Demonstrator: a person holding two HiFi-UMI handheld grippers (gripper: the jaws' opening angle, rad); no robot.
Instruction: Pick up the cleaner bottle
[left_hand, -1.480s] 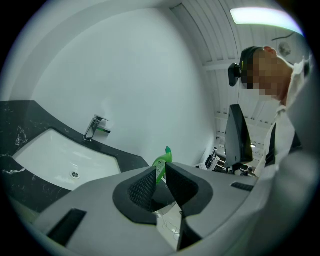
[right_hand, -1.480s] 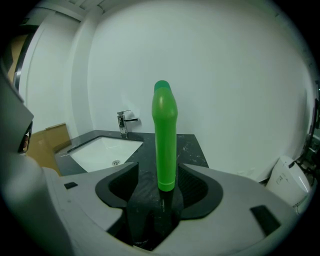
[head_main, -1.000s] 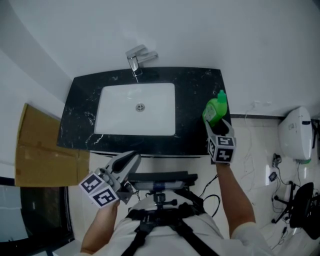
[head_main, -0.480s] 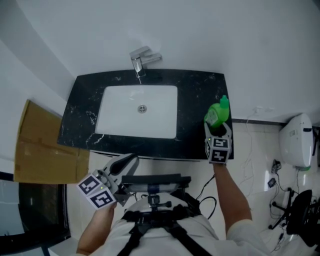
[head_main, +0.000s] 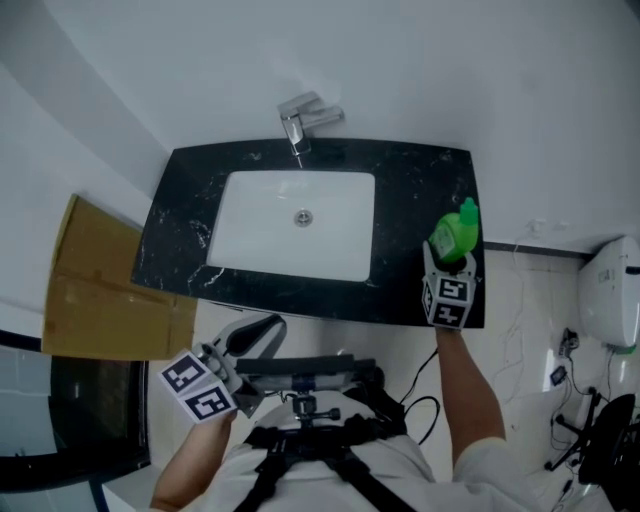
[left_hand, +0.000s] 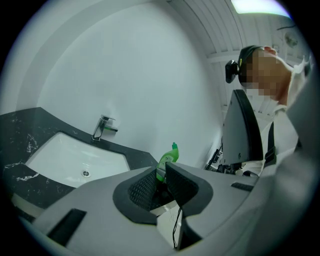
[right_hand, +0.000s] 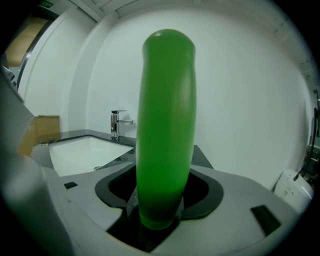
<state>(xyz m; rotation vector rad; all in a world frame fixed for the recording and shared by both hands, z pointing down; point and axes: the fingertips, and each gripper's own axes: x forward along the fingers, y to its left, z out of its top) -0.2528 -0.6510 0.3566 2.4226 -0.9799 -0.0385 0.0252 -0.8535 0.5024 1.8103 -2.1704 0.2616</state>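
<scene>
While the right gripper (head_main: 447, 268) sits at the right of the head view, over the right end of the black marble countertop (head_main: 410, 180), its jaws are clamped on the green cleaner bottle (head_main: 455, 232). That gripper's own view shows the two dark pads pressed against the lower part of the bottle (right_hand: 165, 125), one on each side, with the green body rising up the middle of the frame and filling it from the jaws (right_hand: 160, 202) almost to the top edge. From the head view the bottle stands close to the counter's front right corner, cap toward the wall; whether its base touches the stone cannot be told.

The left gripper (head_main: 262, 330) hangs in the lower left of the head view, in front of the counter's edge and well apart from the bottle. Its own view shows the ribbed pads (left_hand: 146, 187) drawn close together with only a thin slit between them and nothing gripped; the far bottle (left_hand: 169, 156) shows just above that slit.

A white rectangular sink (head_main: 255, 235) fills the middle of the counter, with a chrome tap (head_main: 305, 118) at its back edge. A flat piece of cardboard (head_main: 90, 290) leans at the left of the frame
</scene>
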